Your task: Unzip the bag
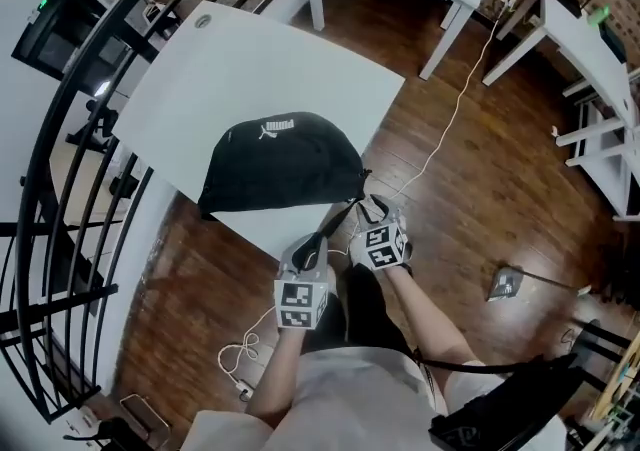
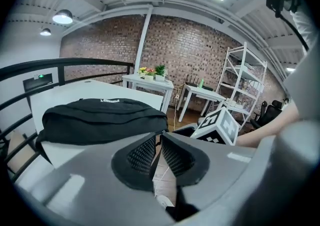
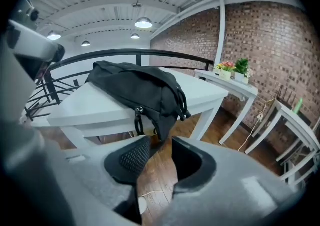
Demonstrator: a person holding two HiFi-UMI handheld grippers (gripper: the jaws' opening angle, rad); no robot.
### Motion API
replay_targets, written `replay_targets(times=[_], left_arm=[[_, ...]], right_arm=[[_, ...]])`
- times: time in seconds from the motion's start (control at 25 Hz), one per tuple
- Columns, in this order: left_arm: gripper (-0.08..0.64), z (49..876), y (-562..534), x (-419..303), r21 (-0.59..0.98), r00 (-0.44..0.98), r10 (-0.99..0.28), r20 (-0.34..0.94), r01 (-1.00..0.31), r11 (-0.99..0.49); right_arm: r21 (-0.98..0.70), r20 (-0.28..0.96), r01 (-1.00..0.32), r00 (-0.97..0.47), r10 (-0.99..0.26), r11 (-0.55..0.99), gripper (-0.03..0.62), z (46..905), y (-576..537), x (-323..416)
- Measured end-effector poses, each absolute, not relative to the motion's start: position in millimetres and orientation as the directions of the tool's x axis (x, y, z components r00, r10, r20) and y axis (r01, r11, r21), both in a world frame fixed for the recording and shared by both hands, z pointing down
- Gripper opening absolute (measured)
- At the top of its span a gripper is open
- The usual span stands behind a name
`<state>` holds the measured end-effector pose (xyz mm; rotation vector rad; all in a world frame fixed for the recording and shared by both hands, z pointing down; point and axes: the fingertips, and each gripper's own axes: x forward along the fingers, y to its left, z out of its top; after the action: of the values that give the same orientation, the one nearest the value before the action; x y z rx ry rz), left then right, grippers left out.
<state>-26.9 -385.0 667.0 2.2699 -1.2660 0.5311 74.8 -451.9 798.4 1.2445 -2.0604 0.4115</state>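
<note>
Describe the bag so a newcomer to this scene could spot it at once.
Find the large white table beside the curved black railing. Near its front edge lies the black bag, soft and domed. The only dark thing there, it bears a white logo on top.

Head view, centre of frame: black bag (image 1: 277, 164) on the table carries a white logo (image 1: 277, 127) near its upper edge, a leaping cat beside the word "PUMA".

Left gripper view, left of centre: the same bag shows a short white print (image 2: 110, 100) on its top, too small to read.

Head view, lower centre: left cube (image 1: 302, 304) and right cube (image 1: 383, 246) bear black-and-white square markers, with no letters or digits.

No other legible text.
</note>
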Motion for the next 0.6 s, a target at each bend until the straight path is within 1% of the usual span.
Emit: replay_targets(times=[0.16,0.2,0.24,0.28,0.44,0.6], left_arm=[[0.078,686,-380,-24,0.224,0.498,-0.635,0.591,-0.857,-0.464],[0.083,690,-379,-24,0.223,0.498,-0.628,0.598,-0.856,-0.466],[0.086,693,-380,-24,0.221,0.497,-0.624,0.603,-0.856,-0.468],[0.087,696,-382,-23,0.216,0.496,-0.623,0.605,-0.855,-0.471],[0.086,704,-397,-12,0.205,0.503,-0.616,0.605,-0.847,-0.49],[0.098,703,-412,5,0.21,0.517,-0.618,0.593,-0.84,-0.501]], right_arm=[[0.079,0.676,-0.848,-0.341,-0.654,0.524,0.117,805,-470,68],[0.069,0.678,-0.838,-0.359,-0.641,0.542,0.105,805,-470,65],[0.054,0.682,-0.828,-0.377,-0.627,0.558,0.064,804,-468,62],[0.033,0.684,-0.823,-0.395,-0.613,0.568,0.06,801,-466,61],[-0.055,0.68,-0.818,-0.451,-0.579,0.572,0.038,768,-459,63],[-0.093,0.689,-0.791,-0.49,-0.535,0.605,0.037,731,-447,56]])
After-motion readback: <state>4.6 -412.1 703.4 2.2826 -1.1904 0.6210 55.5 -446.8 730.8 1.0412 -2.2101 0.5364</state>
